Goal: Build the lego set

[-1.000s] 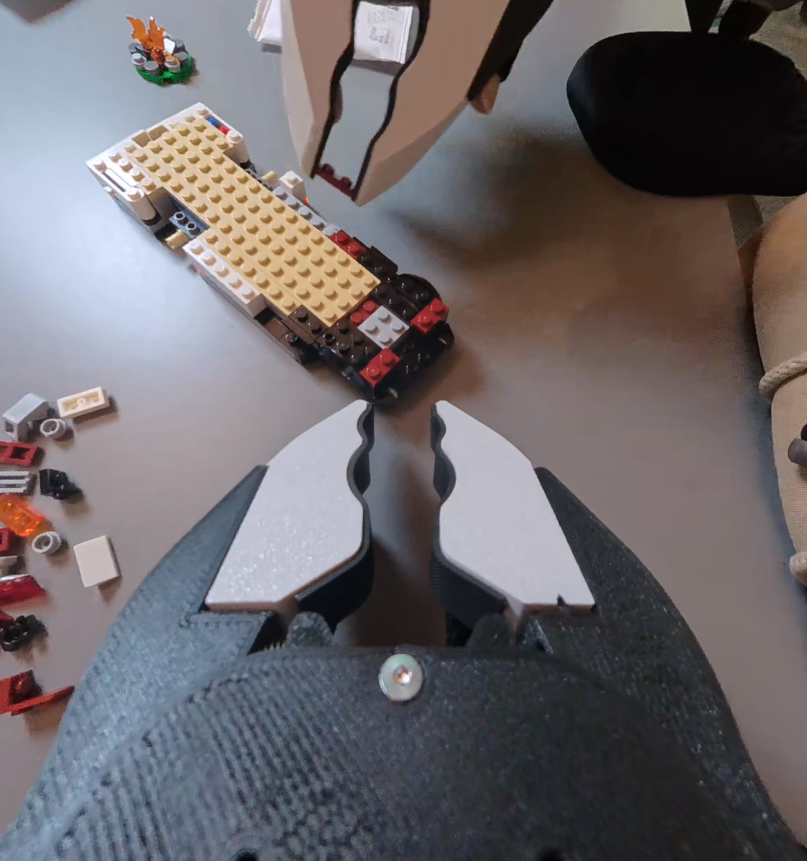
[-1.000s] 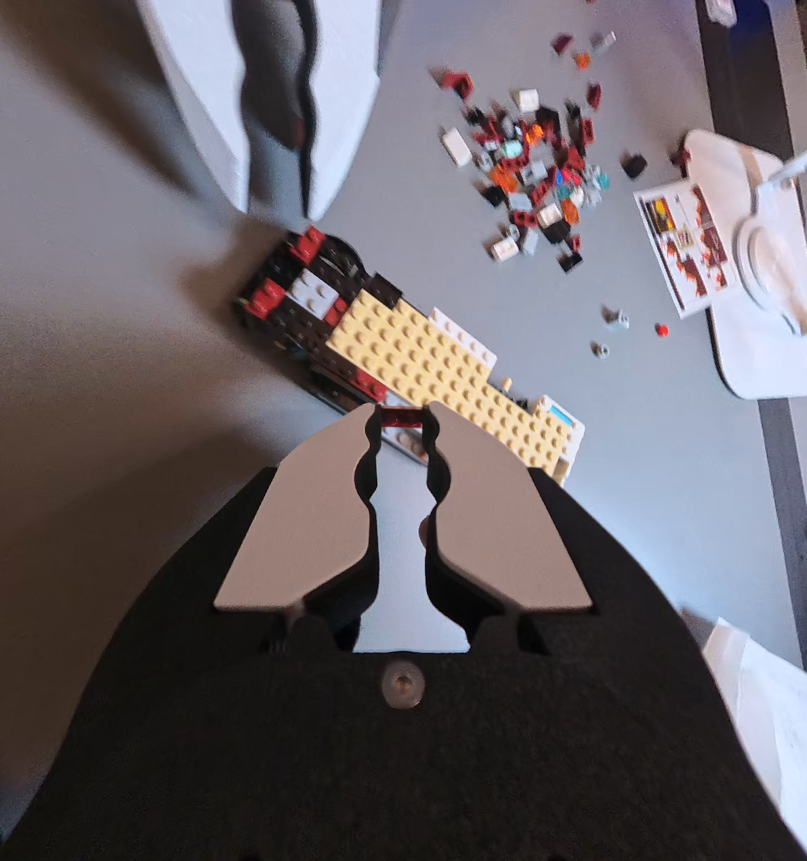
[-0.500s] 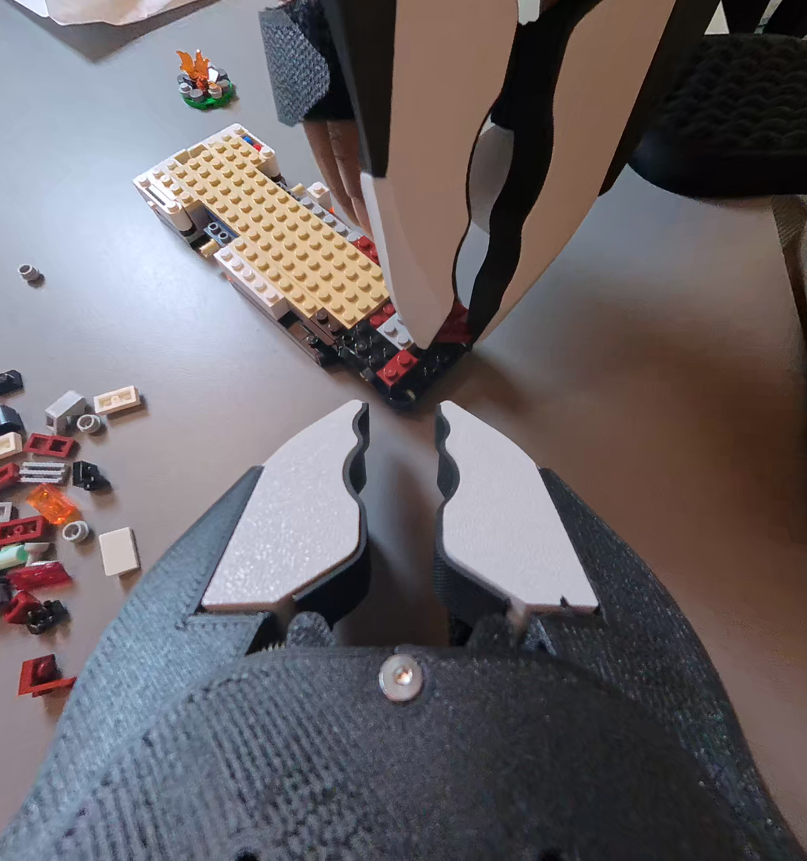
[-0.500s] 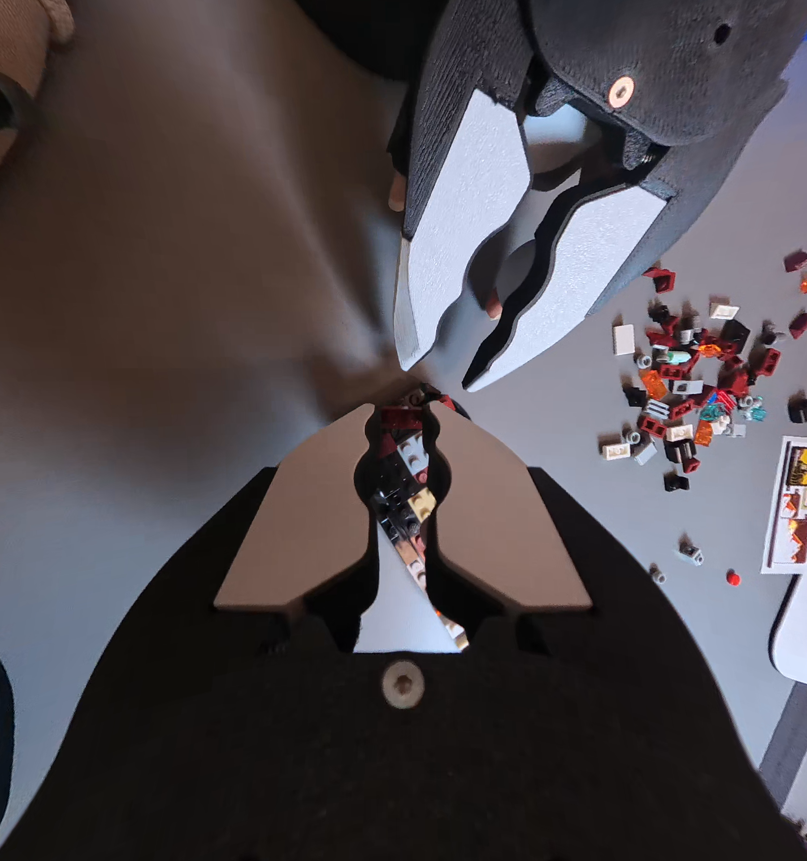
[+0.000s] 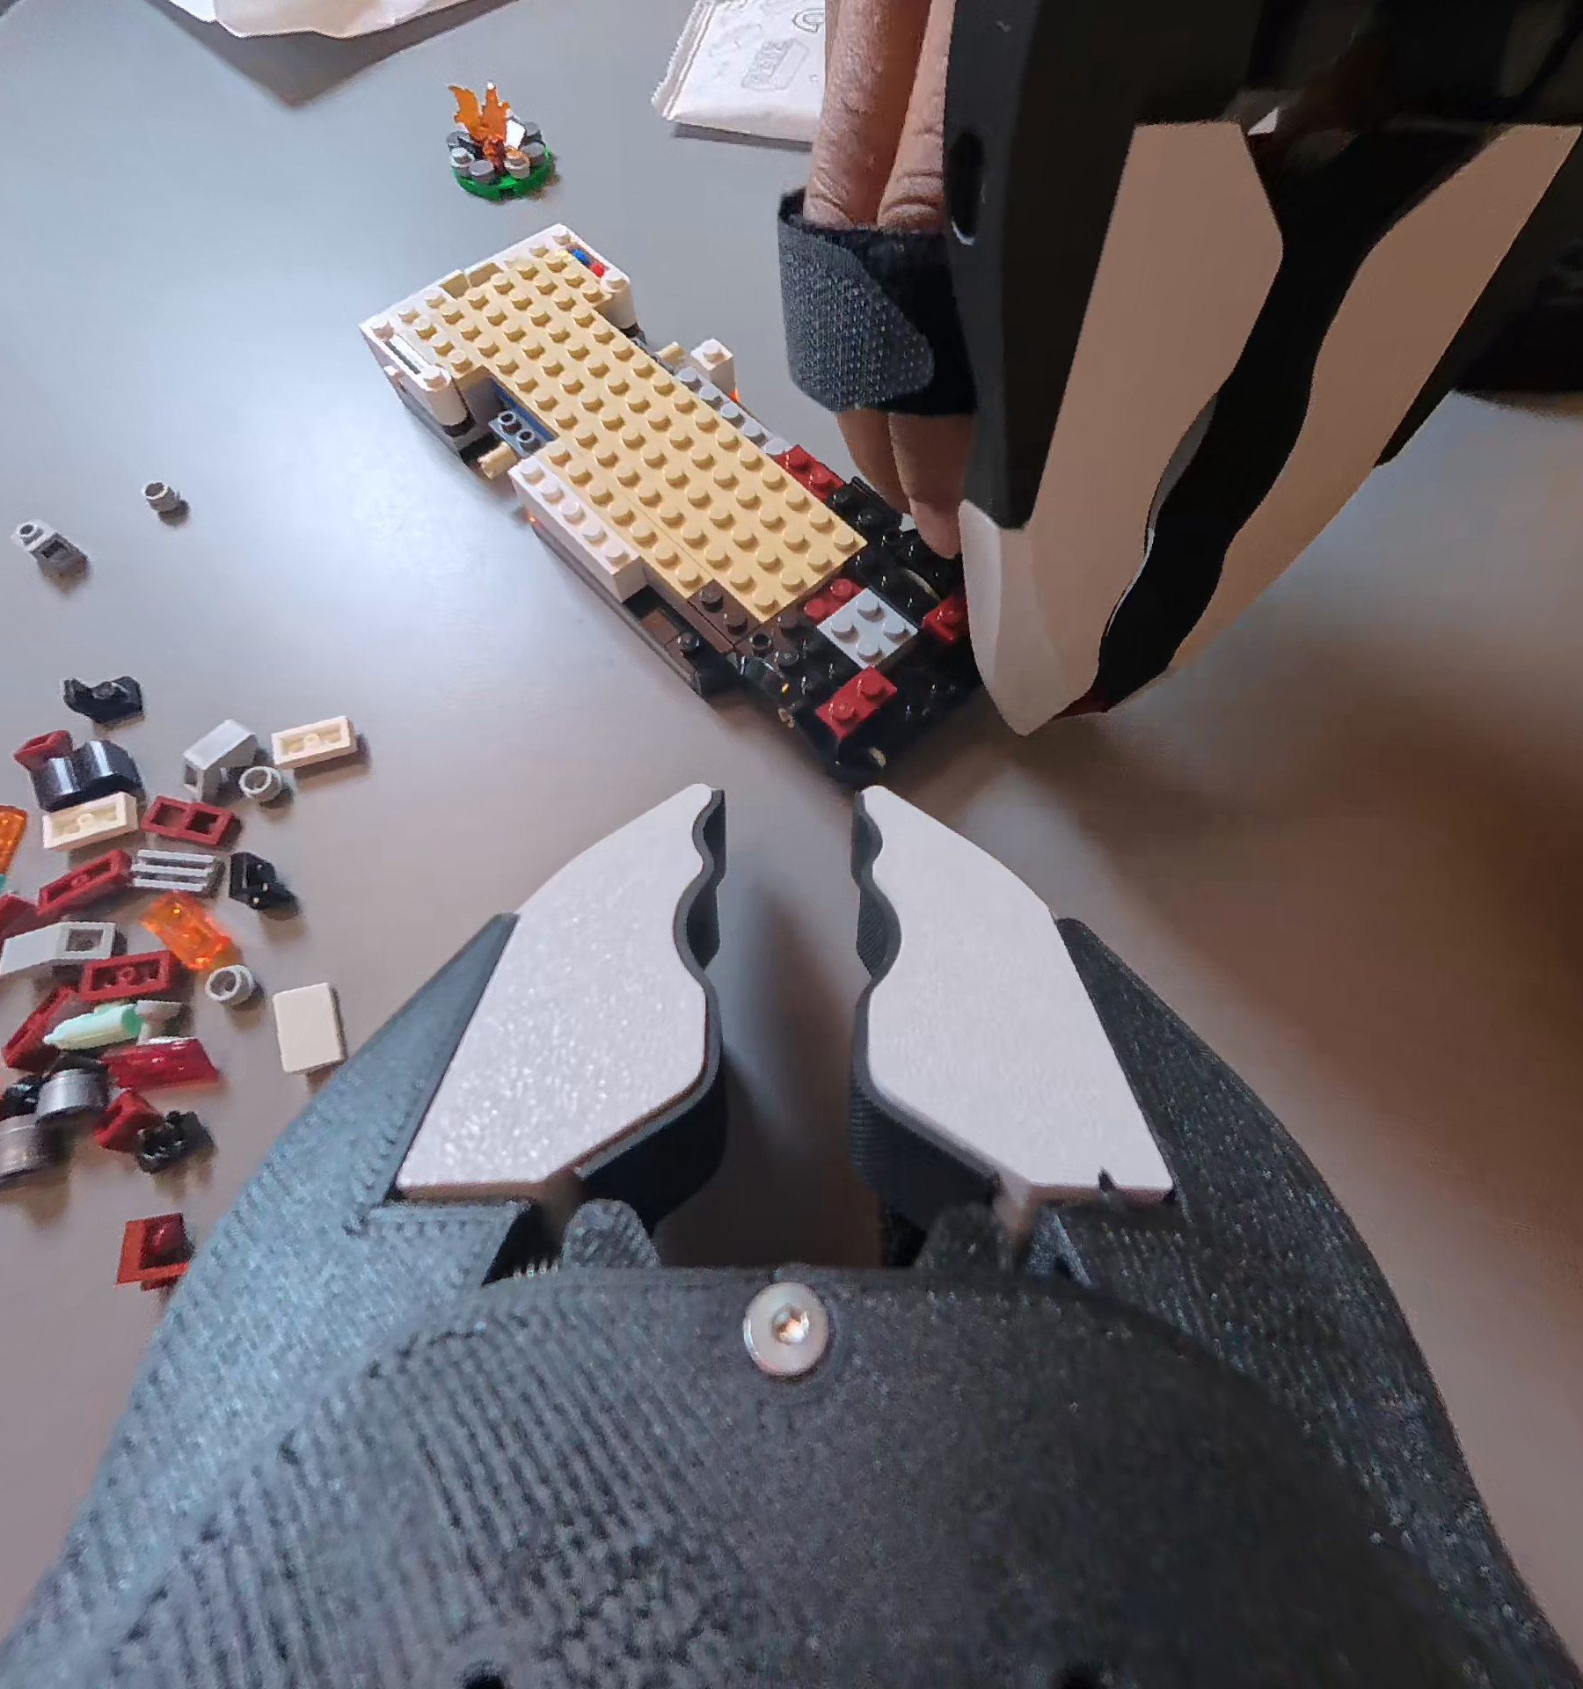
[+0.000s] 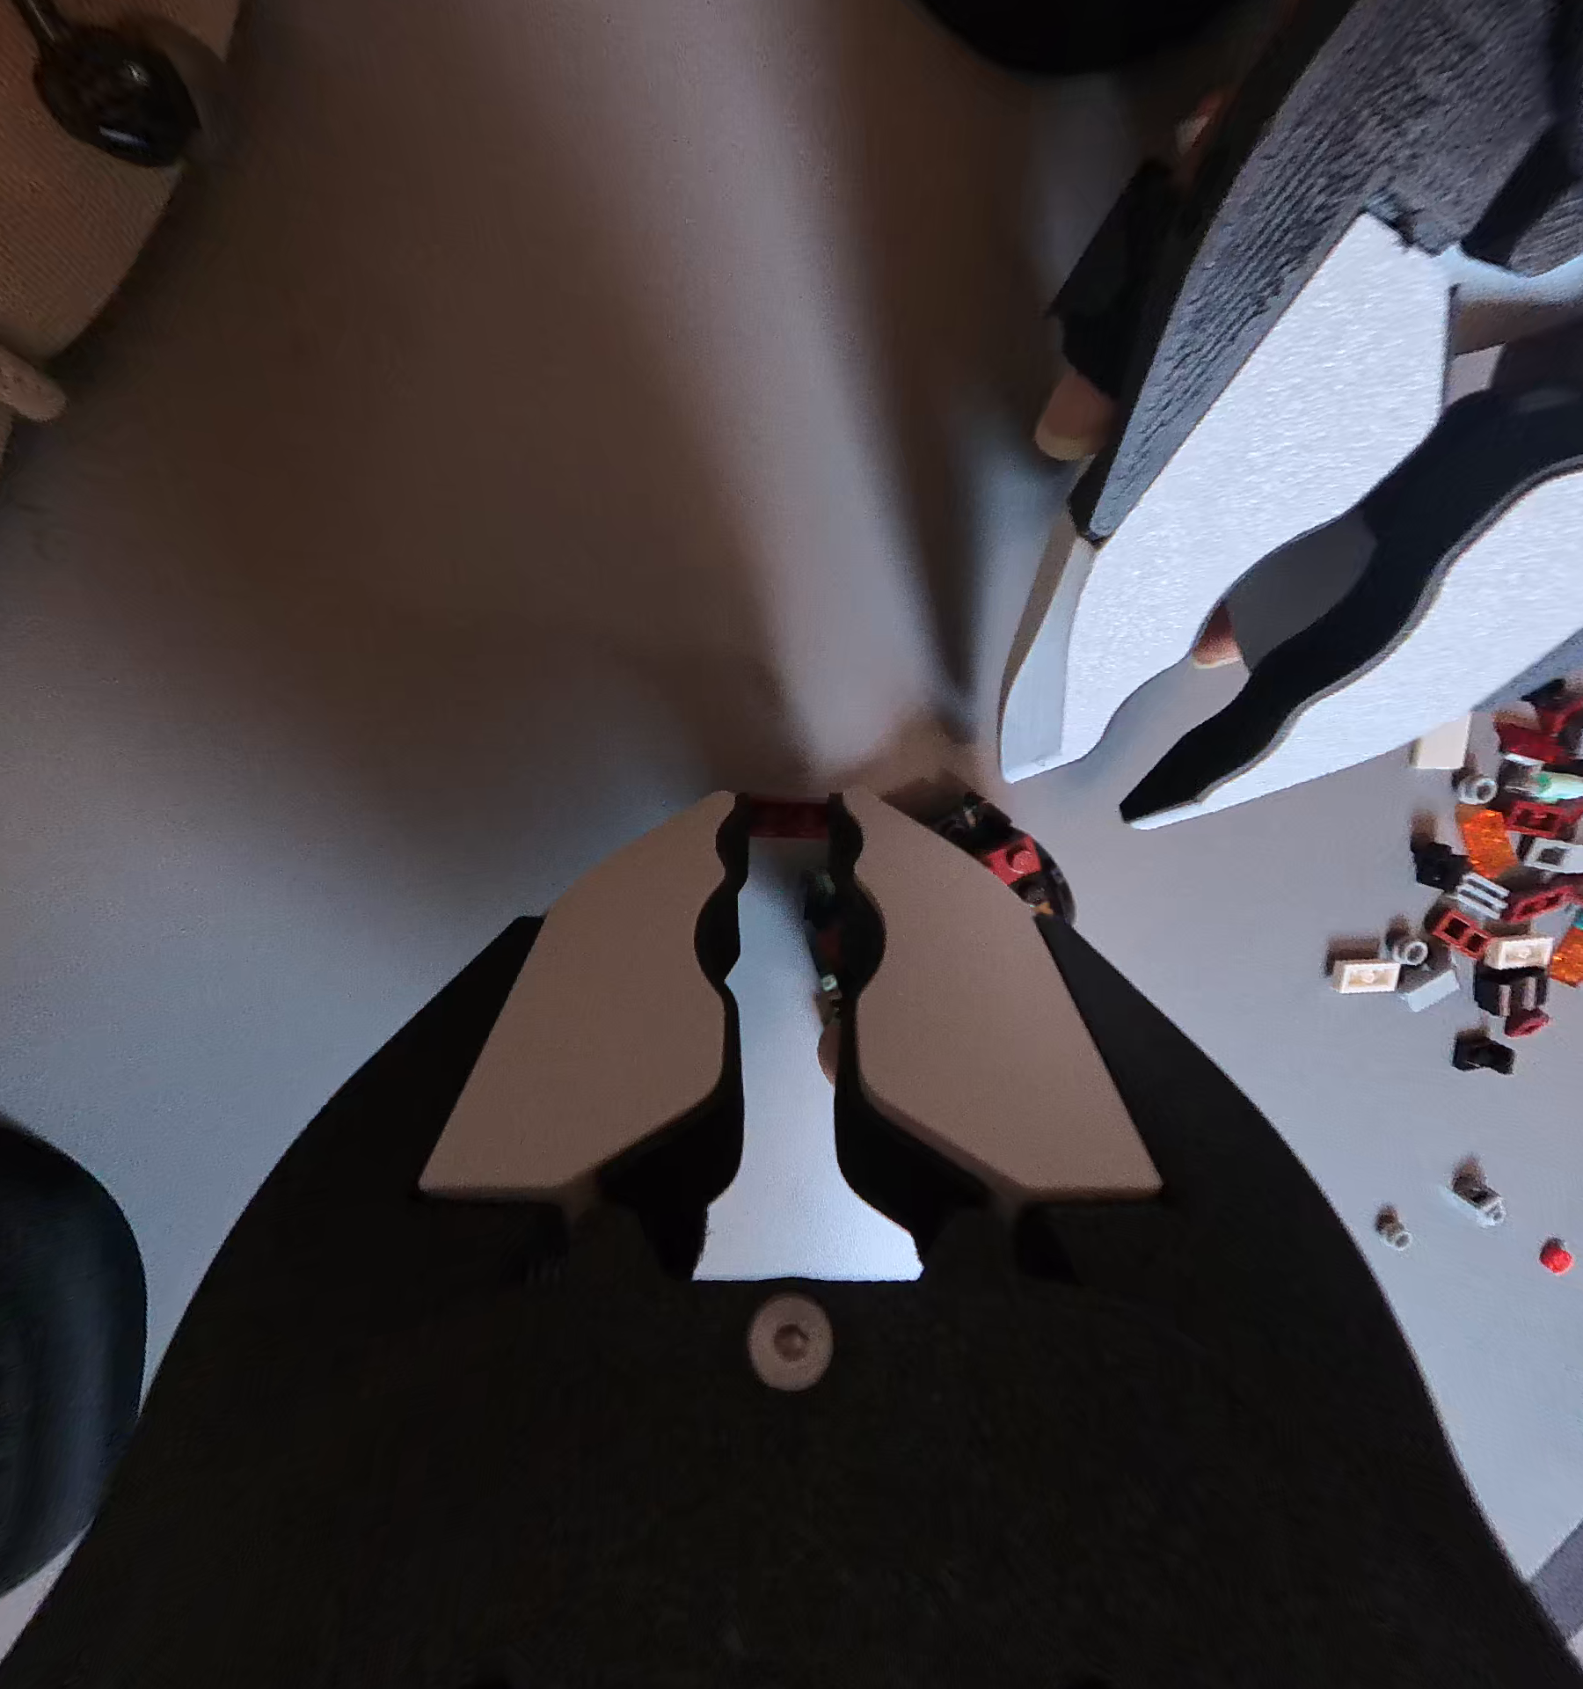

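Right gripper [image 6: 788, 813] pinches a small dark-red plastic brick [image 6: 786, 816] beside the tan-topped brick model [image 5: 651, 457]; left gripper [image 5: 788, 809] hovers open, empty.

Likely an office or hobby room: a grey desk [image 5: 221, 366] strewn with toy bricks [image 5: 112, 914], paper sheets [image 5: 742, 64], black chair [image 6: 29, 1353].

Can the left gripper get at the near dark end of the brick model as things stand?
Probably yes: the left gripper is open, and only bare table separates it from the brick model; the right gripper crowds one corner.
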`<action>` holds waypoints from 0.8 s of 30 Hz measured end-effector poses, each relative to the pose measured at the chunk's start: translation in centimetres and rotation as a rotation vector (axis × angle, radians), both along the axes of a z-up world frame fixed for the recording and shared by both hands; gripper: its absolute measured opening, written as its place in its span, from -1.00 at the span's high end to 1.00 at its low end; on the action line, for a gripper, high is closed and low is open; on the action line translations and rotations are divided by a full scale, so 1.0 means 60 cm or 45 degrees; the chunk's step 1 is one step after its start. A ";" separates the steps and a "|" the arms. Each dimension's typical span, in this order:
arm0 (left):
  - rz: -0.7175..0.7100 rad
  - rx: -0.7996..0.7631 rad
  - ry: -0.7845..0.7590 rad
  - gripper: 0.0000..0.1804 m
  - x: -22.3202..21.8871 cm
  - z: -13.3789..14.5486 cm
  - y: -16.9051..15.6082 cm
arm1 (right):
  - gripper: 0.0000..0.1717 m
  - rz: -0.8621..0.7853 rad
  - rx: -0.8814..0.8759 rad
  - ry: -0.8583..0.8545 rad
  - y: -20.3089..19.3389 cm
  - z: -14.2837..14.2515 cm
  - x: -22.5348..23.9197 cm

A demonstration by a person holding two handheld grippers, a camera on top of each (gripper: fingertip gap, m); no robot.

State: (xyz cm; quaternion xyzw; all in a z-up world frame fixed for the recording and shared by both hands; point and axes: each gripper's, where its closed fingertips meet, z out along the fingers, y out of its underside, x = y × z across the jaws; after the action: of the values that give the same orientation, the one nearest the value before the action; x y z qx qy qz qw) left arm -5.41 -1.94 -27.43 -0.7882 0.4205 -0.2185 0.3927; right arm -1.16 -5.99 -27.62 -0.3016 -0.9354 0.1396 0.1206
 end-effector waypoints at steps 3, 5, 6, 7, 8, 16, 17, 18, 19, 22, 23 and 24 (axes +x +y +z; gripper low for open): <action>0.006 0.007 0.004 0.71 -0.002 0.000 0.002 | 0.81 -0.002 0.027 -0.031 0.004 -0.007 0.004; 0.009 0.010 0.005 0.71 -0.003 -0.001 0.003 | 0.81 -0.006 0.035 -0.040 0.005 -0.010 0.006; 0.010 0.009 0.004 0.71 -0.004 -0.001 0.003 | 0.81 -0.011 0.033 -0.041 0.005 -0.011 0.006; 0.013 0.010 0.002 0.71 -0.004 0.000 0.004 | 0.81 -0.017 0.030 -0.041 0.005 -0.011 0.006; 0.013 0.011 0.003 0.71 -0.005 0.000 0.004 | 0.81 -0.023 0.028 -0.039 0.005 -0.011 0.005; 0.018 0.018 0.007 0.71 -0.007 -0.001 0.006 | 0.73 -0.079 -0.013 0.006 0.003 -0.003 0.003; 0.019 0.018 0.007 0.71 -0.007 0.000 0.006 | 0.73 -0.088 -0.032 0.021 0.001 0.001 0.002; 0.019 0.019 0.007 0.71 -0.006 -0.001 0.006 | 0.73 -0.100 -0.056 0.042 -0.001 0.006 0.001; 0.018 0.019 0.007 0.71 -0.006 -0.001 0.006 | 0.73 -0.114 -0.083 0.070 -0.003 0.013 -0.001; 0.019 0.020 0.007 0.71 -0.007 -0.001 0.006 | 0.73 -0.177 -0.149 0.171 0.000 0.039 -0.008; 0.018 0.020 0.006 0.71 -0.006 -0.001 0.006 | 0.73 -0.199 -0.163 0.204 0.004 0.047 -0.009; 0.018 0.020 0.006 0.71 -0.007 -0.001 0.006 | 0.73 -0.223 -0.177 0.235 0.008 0.054 -0.009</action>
State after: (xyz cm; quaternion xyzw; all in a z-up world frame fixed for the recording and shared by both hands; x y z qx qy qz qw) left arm -5.80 -1.58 -27.46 -0.7887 0.4173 -0.2106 0.3993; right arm -1.68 -5.53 -24.36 -0.3755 -0.8786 0.2201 0.1965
